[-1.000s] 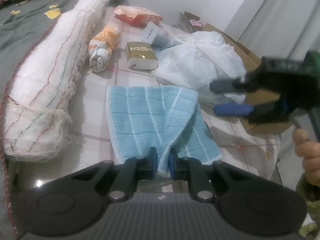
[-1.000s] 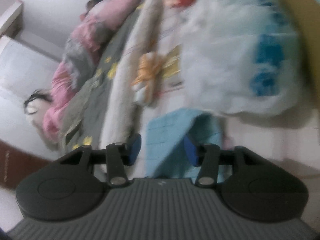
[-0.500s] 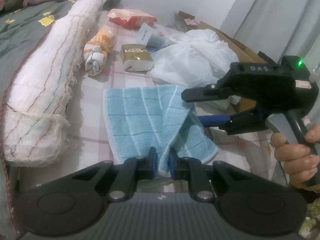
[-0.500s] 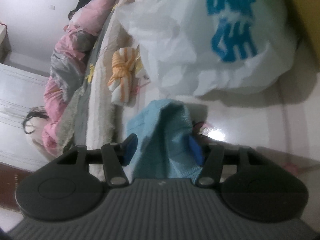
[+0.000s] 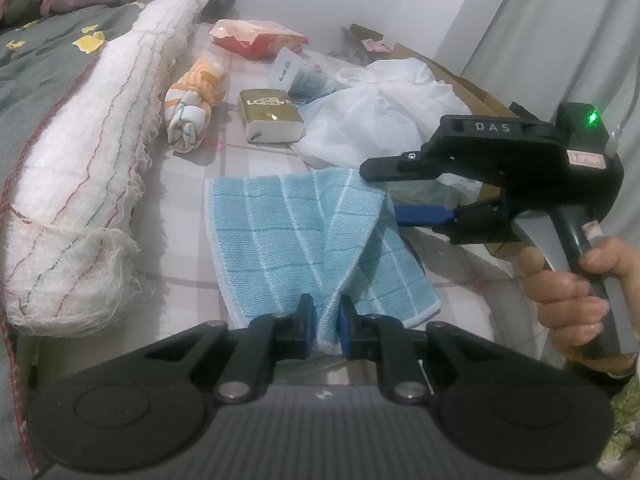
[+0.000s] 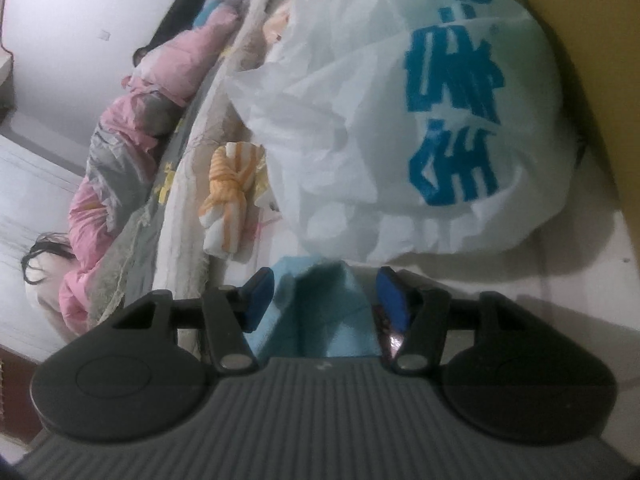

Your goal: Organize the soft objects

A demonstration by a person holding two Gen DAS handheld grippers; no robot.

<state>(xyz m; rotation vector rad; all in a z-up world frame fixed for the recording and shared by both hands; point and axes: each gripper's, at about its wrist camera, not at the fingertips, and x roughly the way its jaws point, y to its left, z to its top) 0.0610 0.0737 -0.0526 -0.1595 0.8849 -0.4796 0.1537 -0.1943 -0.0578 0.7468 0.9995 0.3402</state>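
Right hand-held gripper [image 6: 326, 300] now straddles towel [image 5: 304, 236], unclamped.

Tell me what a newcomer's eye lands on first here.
The light blue checked towel in the centre, its near fold pinched by the left gripper. The right gripper, open, straddles the towel's far right corner. Behind sits a bulging white plastic bag with blue lettering; a long rolled white fringed blanket lies left.
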